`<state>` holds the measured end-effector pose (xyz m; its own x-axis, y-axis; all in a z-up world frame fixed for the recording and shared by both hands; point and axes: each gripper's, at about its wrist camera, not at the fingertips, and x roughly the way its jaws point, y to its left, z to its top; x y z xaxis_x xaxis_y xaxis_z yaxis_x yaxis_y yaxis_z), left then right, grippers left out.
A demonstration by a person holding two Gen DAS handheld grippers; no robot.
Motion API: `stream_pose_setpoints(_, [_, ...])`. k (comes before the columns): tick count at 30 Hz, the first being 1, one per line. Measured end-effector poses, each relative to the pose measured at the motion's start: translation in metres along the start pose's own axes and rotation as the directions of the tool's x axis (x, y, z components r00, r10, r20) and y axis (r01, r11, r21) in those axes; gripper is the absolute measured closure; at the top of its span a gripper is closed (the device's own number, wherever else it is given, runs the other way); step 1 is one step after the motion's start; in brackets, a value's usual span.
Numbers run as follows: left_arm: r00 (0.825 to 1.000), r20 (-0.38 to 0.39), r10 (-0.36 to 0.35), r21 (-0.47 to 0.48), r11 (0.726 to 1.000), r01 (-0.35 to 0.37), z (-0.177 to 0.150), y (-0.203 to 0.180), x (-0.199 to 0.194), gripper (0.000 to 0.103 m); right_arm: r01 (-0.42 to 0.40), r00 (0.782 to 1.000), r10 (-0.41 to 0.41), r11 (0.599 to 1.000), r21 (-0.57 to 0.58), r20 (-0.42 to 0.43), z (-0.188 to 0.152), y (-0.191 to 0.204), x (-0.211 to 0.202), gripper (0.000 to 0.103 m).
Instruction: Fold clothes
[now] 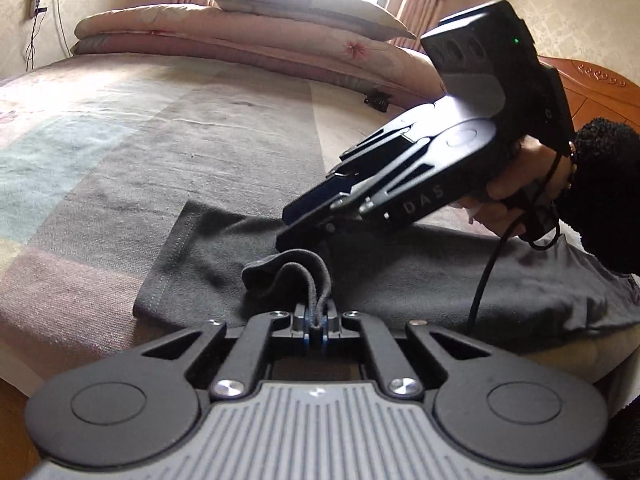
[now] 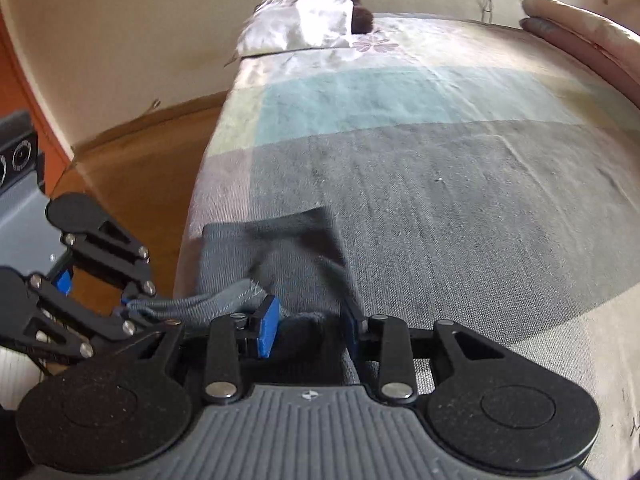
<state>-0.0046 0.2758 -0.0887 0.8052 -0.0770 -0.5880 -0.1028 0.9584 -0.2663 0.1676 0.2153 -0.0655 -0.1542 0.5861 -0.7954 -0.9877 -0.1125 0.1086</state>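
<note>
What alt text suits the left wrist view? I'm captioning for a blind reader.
The left gripper is shut on a fold of dark grey cloth lying on a striped bed. The right gripper, held in a hand, points down at the cloth. Folded quilts lie behind.

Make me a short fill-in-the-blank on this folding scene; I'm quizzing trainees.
1. The left gripper is shut on a fold of the dark grey ____.
2. The right gripper has its fingers ____.
3. The garment lies on a ____.
4. A pillow tops the folded ____.

Missing words: garment; open; bed; quilts
</note>
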Motion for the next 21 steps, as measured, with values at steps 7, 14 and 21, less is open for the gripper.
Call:
stream_pose_setpoints(7, [1.000, 0.029, 0.011, -0.062, 0.998, -0.009, 0.001, 0.012, -0.007, 0.100, -0.001, 1.000, -0.004, 0.986, -0.166, -0.027, -0.003, 0.020, -0.010, 0.088])
stream_pose_setpoints(14, [0.995, 0.103, 0.021, -0.210, 0.978, 0.001, 0.008, 0.039, -0.015, 0.100, 0.040, 0.994, -0.036, 0.998, -0.040, 0.099, 0.010, 0.006, -0.024, 0.094])
stream_pose_setpoints(21, [0.996, 0.090, 0.021, -0.330, 0.944, 0.010, 0.004, 0.065, -0.004, 0.100, 0.012, 0.997, -0.023, 0.986, 0.165, 0.067, 0.009, -0.025, 0.007, 0.093])
